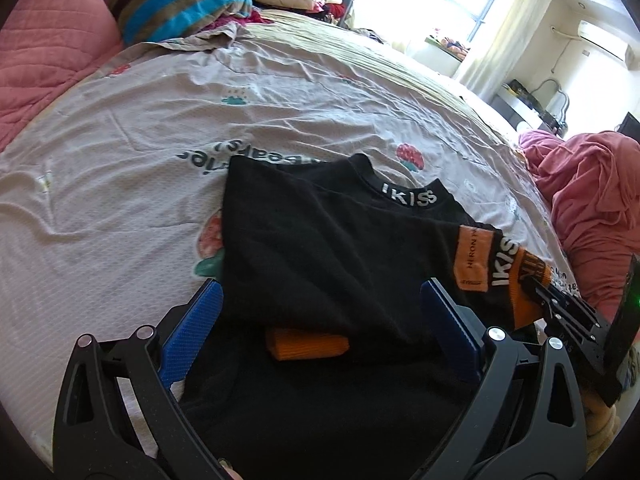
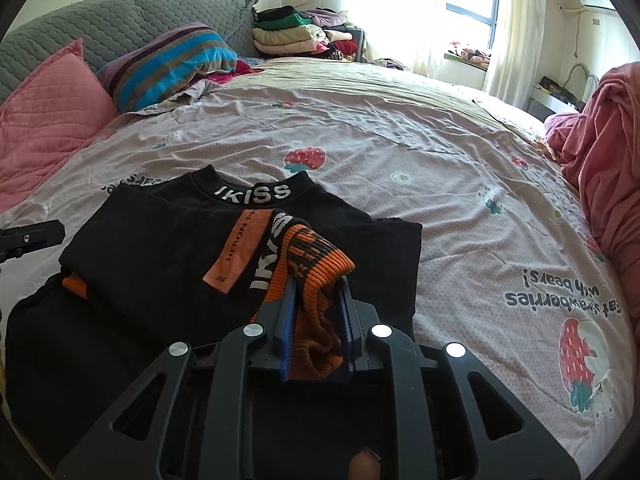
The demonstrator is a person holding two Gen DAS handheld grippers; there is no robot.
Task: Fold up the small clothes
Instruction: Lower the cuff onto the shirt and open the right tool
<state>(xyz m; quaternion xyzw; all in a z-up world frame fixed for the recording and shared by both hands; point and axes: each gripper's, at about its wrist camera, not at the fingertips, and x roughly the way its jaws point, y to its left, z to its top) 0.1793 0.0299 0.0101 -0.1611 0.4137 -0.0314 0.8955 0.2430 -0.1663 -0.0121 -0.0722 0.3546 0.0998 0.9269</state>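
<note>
A small black sweater (image 1: pixel 320 248) with a white-lettered collar (image 2: pixel 253 193) and orange patches lies partly folded on the bed (image 1: pixel 140 128). My left gripper (image 1: pixel 320 304) is open, its blue pads either side of the sweater's near edge, an orange cuff (image 1: pixel 306 344) lying between them. My right gripper (image 2: pixel 318 292) is shut on the other sleeve's orange-and-black ribbed cuff (image 2: pixel 316 252), holding it over the sweater's right part. The right gripper also shows in the left wrist view (image 1: pixel 532 286) at the right. The sweater fills the near left of the right wrist view (image 2: pixel 160 248).
The bed has a pale strawberry-print sheet (image 2: pixel 440 160). A pink pillow (image 2: pixel 48 120) and a striped pillow (image 2: pixel 172 60) lie at the far left. Stacked folded clothes (image 2: pixel 288 34) sit at the back. A pink blanket heap (image 2: pixel 600 148) lies at the right.
</note>
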